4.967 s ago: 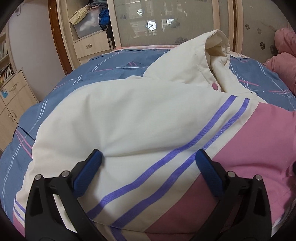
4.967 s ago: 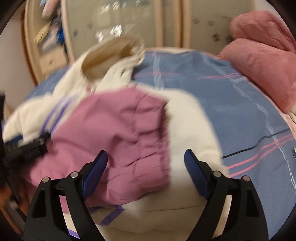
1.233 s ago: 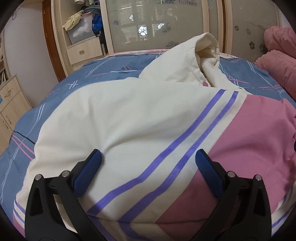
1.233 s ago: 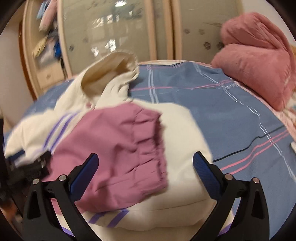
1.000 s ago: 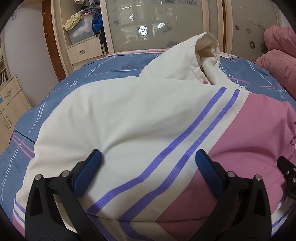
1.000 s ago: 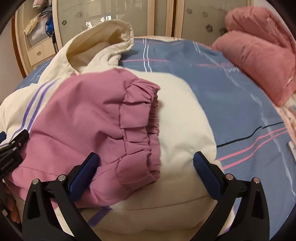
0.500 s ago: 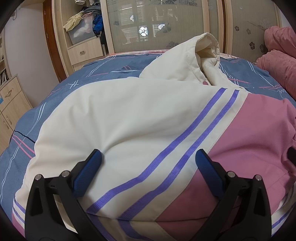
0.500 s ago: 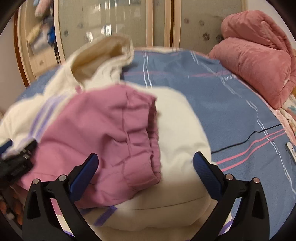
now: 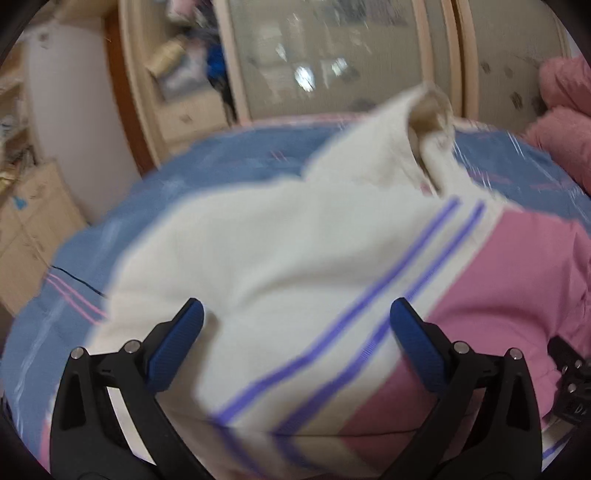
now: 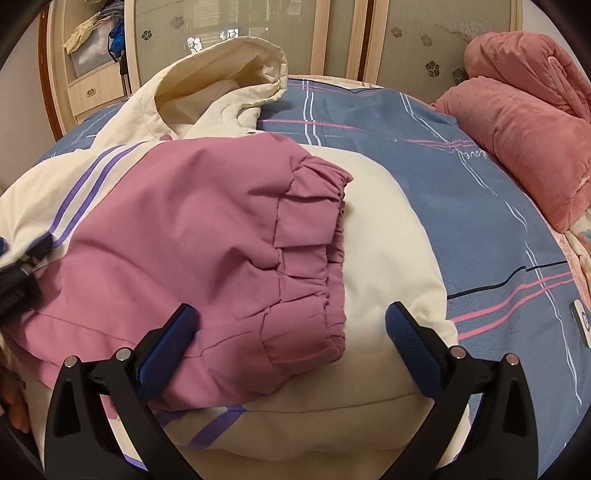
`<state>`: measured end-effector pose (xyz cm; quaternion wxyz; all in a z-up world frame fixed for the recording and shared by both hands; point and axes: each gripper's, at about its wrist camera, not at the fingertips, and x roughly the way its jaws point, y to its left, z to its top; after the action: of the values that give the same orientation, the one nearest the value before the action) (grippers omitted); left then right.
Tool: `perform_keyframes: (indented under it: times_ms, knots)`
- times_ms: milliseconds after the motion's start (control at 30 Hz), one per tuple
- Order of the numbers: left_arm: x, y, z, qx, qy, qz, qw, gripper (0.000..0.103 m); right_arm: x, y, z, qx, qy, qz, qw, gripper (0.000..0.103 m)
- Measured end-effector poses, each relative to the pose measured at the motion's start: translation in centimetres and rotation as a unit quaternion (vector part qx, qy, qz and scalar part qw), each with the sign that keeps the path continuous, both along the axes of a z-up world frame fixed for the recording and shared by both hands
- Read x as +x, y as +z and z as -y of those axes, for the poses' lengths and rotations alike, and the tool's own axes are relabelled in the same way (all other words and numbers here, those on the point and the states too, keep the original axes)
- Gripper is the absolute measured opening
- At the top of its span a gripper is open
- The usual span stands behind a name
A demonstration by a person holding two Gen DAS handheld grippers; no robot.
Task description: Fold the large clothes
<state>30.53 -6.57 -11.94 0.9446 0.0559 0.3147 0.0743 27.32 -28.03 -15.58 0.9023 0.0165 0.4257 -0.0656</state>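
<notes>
Here, a large padded jacket (image 10: pixel 376 236), cream with a pink sleeve (image 10: pixel 192 229) and two purple stripes (image 10: pixel 85 184), lies spread over a blue bedsheet (image 10: pixel 461 192) crossed by pink and white lines. The sleeve is folded across the jacket's cream body, its gathered elastic cuff (image 10: pixel 314 251) resting on the cream fabric near the middle. The cream hood (image 10: pixel 229 70) stands up at the far end of the garment, open toward the camera. The right gripper (image 10: pixel 291 328) hovers over the near edge of the jacket with its blue-padded jaws spread wide, the cuff lying between them and nothing clamped. The left gripper (image 9: pixel 295 328) is likewise wide apart above the cream and striped part of the jacket (image 9: pixel 280 251), holding nothing; its view is blurred. In the right wrist view the left gripper's black body shows at the left edge, against the sleeve. A folded pink blanket (image 10: pixel 517 122) sits on the bed to the right, well apart from the jacket. Behind the bed stand frosted wardrobe doors (image 10: pixel 229 29) with flower patterns.
</notes>
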Motion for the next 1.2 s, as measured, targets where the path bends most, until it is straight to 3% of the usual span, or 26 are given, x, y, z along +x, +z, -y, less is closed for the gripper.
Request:
perform_keyframes:
  times_ms: [33,133,167,433,567,633,700,767,1000,1200]
  knots:
    - [-0.1,0.2,-0.6,-0.005,0.004,0.004,1.0000,0.101,0.1,0.0,0.0,-0.001,0.001,0.000,1.000,0.102]
    - [1.6,-1.8,-2.2,-0.025,0.011,-0.055,0.9981,0.101,0.0,0.0,-0.2,-0.003,0.002,0.001,1.000,0.102]
    - [1.7,-2.1,-2.5,-0.036,0.010,-0.059,0.9976,0.101,-0.1,0.0,-0.3,-0.005,0.002,0.001,1.000,0.102]
    - [1.7,-2.3,-2.6,-0.033,0.009,-0.052,0.9980,0.101,-0.1,0.0,-0.3,-0.008,0.002,0.002,1.000,0.102]
    - [1.2,-2.3,-2.4,-0.034,0.008,-0.048,0.9982,0.101,-2.2,2.1,0.1,0.006,-0.034,0.061,0.998,0.102]
    - [0.9,-2.4,-2.4,-0.036,0.008,-0.047,0.9982,0.101,-3.0,3.0,-0.3,0.008,-0.023,0.077,0.997,0.102]
    - [0.9,-2.4,-2.3,-0.036,0.007,-0.046,0.9983,0.101,-2.7,2.5,-1.0,0.002,-0.007,0.054,0.999,0.102]
    - [0.9,-2.4,-2.3,-0.036,0.007,-0.044,0.9984,0.101,-1.5,0.3,-1.7,-0.007,0.006,0.002,1.000,0.102]
    - [0.2,-2.1,-1.6,-0.014,0.015,-0.038,0.9991,0.101,-1.2,-0.1,-2.2,-0.023,0.008,0.000,1.000,0.102]
    - [-5.0,0.2,-0.5,-0.024,0.001,0.018,0.9995,0.101,-1.1,-0.1,-2.2,-0.021,0.009,-0.001,1.000,0.102]
